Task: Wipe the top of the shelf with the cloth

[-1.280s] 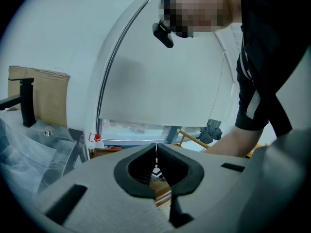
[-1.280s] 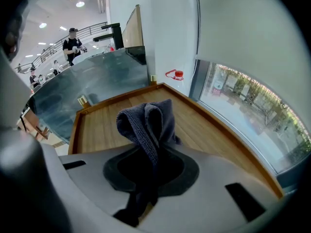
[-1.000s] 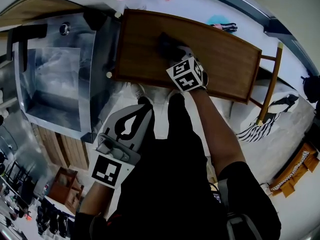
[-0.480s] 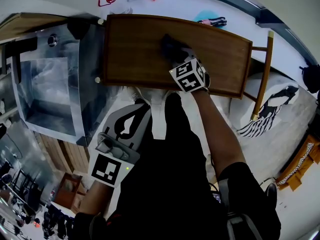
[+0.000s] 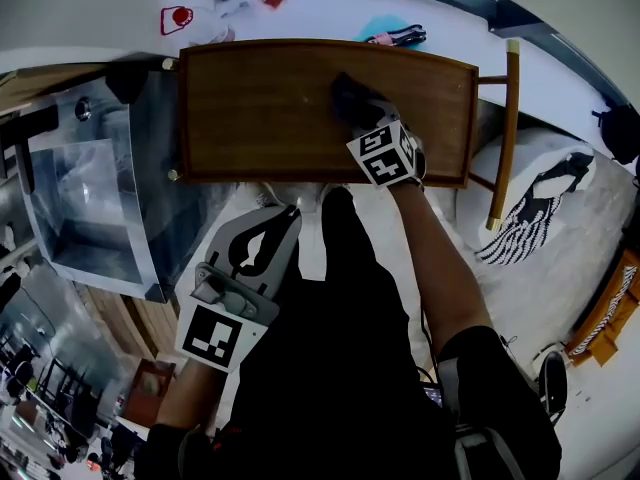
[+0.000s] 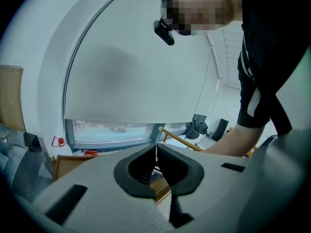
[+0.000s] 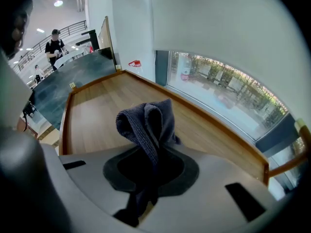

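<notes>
The wooden shelf top [image 5: 260, 108] runs across the upper head view, with a raised rim. A dark grey cloth [image 5: 350, 96] lies bunched on its right half. My right gripper [image 5: 362, 113] is shut on the cloth and holds it down on the wood. In the right gripper view the cloth [image 7: 148, 125] sticks up folded between the jaws, over the shelf top [image 7: 97, 115]. My left gripper [image 5: 262, 243] hangs low by the person's leg, away from the shelf. Its jaws [image 6: 155, 166] are shut with nothing in them.
A metal sink unit [image 5: 90, 188] stands left of the shelf. A white sill behind it holds a red item [image 5: 175, 16], a blue item [image 5: 385, 30] and packets. The shelf's wooden side frame [image 5: 505, 128] sticks out at the right. A patterned rug [image 5: 540, 203] lies on the floor.
The right gripper and the cloth have slid slightly right along the shelf top. The head camera has shifted, so the shelf now sits squarer in view. The left gripper has stayed put.
</notes>
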Motion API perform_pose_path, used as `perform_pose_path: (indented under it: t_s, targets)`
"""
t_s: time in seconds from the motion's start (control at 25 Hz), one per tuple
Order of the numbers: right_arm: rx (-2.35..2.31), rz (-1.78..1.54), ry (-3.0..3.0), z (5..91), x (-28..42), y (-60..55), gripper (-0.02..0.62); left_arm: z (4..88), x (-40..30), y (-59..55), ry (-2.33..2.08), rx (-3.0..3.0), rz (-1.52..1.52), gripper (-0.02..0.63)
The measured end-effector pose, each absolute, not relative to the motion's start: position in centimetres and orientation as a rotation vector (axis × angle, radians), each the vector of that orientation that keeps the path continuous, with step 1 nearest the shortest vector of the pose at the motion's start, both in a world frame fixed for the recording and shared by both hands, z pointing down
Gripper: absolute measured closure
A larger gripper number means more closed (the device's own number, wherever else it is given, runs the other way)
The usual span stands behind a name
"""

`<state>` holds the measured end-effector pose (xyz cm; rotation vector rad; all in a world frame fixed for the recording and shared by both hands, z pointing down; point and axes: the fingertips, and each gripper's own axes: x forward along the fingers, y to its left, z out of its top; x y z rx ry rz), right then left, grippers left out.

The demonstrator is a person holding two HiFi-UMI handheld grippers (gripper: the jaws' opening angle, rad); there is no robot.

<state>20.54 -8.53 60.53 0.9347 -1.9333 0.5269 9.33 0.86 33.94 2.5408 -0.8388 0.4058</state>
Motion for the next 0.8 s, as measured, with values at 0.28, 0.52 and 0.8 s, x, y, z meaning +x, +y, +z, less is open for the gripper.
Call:
perform_pose_path:
  t_s: [0.28, 0.52, 0.8]
  targets:
    - [0.994, 0.547, -1.896, 60.6, 25.4, -7.9, 0.548, 34.0, 12.7, 1.0, -0.781, 2.569, 0.424, 0.581]
    - [1.026, 0.561, -1.868, 60.5, 28.8, -7.5, 0.548, 33.9, 15.2, 1.0, -0.741, 2.584, 0.427, 0.581]
    - [1.079, 0.588, -1.823, 60.6, 32.8, -7.2, 0.548, 34.0, 17.5, 0.8, -0.694, 2.601, 0.436, 0.581]
